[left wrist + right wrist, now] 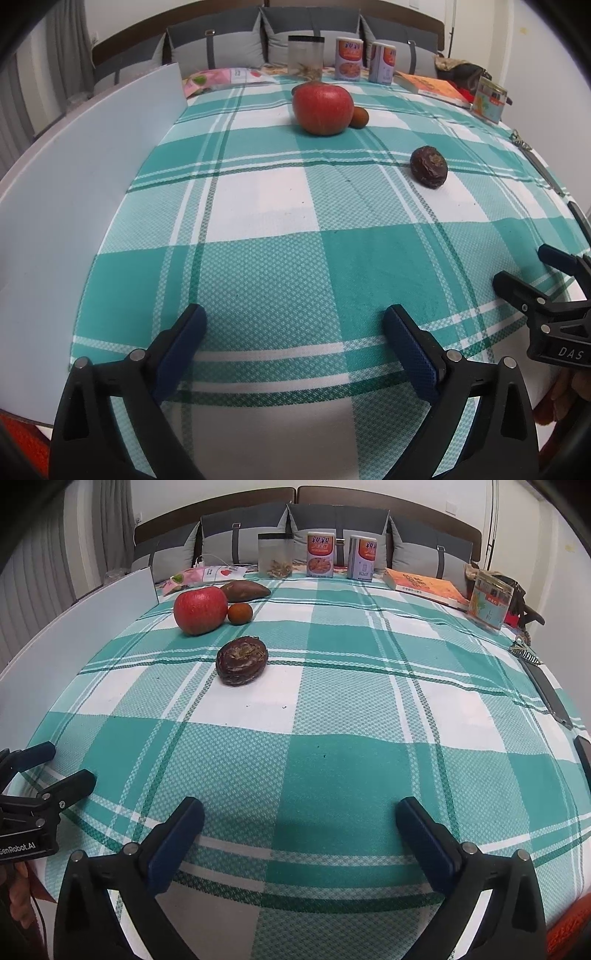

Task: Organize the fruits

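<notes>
Fruits sit in far-left part of checked tablecloth [332,775]: red apple [200,609], small orange fruit [240,613] touching it, sweet potato [245,590] just behind, wrinkled dark fruit [241,660] apart, nearer. Left gripper [293,325] & right gripper [300,818] hover over near edge, jaws wide apart, nothing between; prob. readied for first pick. Dark fruit looks easiest reach for the right one

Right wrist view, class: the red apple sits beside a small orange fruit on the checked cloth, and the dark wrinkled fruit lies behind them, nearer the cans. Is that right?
Not quite. The dark wrinkled fruit lies in front of the red apple and small orange fruit, nearer the camera, not nearer the cans. The right wrist view shows this; the rest stands.
</notes>
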A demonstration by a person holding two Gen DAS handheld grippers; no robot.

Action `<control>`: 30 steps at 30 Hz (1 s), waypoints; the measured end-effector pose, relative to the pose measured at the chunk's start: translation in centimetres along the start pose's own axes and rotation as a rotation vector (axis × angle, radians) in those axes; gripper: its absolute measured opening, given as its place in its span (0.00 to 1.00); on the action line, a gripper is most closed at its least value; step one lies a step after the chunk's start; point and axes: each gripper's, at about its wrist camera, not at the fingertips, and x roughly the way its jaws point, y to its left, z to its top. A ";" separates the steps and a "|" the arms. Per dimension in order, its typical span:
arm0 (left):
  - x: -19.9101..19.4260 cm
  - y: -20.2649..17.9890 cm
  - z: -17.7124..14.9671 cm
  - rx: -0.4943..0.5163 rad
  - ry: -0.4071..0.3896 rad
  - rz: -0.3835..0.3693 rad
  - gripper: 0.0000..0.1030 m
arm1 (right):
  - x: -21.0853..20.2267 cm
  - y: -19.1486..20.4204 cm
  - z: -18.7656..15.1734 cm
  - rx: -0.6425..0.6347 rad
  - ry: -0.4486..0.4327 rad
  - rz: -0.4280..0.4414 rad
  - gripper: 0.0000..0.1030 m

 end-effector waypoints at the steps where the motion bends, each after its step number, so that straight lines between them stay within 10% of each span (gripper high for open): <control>1: 0.0 0.0 0.0 0.000 -0.002 0.001 0.96 | 0.0 0.0 0.0 0.000 -0.003 -0.001 1.00; 30: 0.2 0.0 0.0 0.000 -0.003 0.008 0.98 | 0.1 0.1 -0.1 0.006 -0.017 -0.012 1.00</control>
